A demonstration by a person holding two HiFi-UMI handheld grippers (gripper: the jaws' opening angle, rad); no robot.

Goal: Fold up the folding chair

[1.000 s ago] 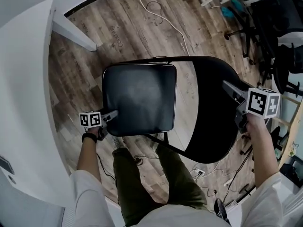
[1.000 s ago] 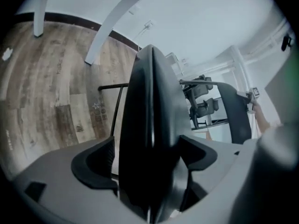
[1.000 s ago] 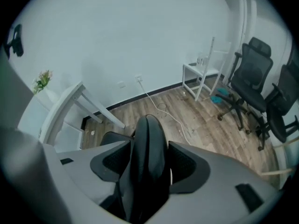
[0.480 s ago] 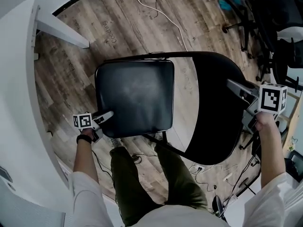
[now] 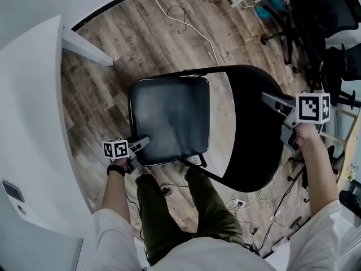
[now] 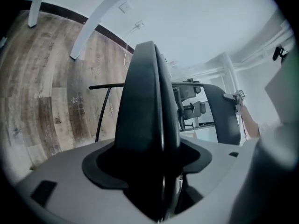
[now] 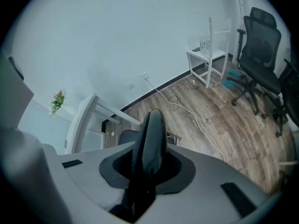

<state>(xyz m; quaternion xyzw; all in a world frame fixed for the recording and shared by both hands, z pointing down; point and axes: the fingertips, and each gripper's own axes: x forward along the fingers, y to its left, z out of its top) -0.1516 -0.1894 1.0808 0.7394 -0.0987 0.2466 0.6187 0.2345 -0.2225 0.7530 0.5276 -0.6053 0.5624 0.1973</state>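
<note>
Left hand-held gripper (image 5: 140, 144) gripping seat (image 5: 169, 117) corner, right one (image 5: 271, 100) gripping backrest (image 5: 251, 140) (both just closing)

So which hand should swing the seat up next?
Left, probably: the left gripper, jaws just closing, grips the seat by its front corner; the right gripper, also just closing, only holds the backrest.

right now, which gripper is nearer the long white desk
Left gripper: jaws, just closing, hold the black padded seat's corner on the white desk's side. Right gripper: jaws also just closing, on the black backrest beyond the seat.
</note>
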